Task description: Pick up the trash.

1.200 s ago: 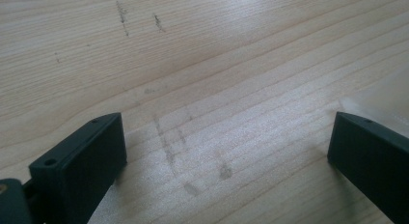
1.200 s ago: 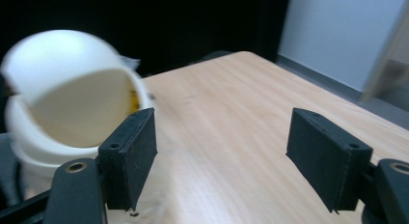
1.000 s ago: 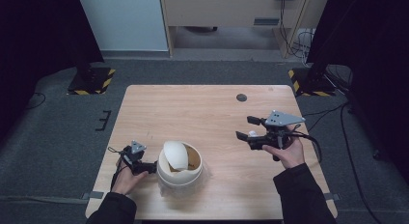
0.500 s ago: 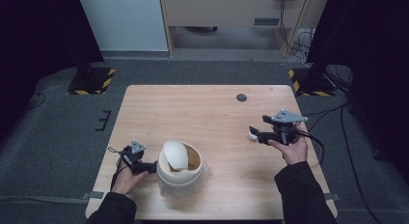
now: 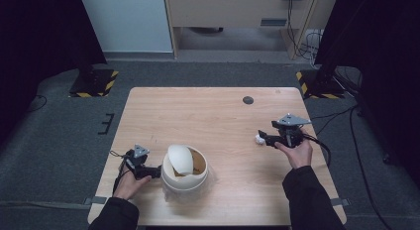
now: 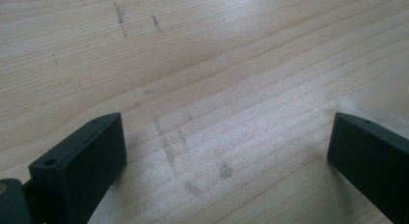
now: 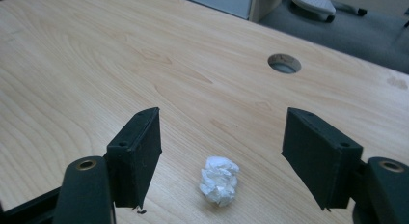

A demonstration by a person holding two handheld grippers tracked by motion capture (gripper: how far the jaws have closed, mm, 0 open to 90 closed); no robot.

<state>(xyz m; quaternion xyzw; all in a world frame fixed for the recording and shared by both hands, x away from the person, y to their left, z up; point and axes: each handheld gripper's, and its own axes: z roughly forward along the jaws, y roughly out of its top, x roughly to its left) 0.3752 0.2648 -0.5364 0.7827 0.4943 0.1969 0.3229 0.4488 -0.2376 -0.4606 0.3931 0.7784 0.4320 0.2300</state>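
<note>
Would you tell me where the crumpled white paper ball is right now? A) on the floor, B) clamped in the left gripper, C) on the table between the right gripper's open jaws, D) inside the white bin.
C: the paper ball lies on the table between the right gripper's spread jaws, touching neither.

I'm looking down from above at the whole table (image 5: 218, 116). My left gripper (image 6: 226, 151) camera is hovering close over bare wood. My right gripper (image 7: 222, 156) camera is sharing the table's cable hole (image 7: 284, 63) with the high view.
</note>
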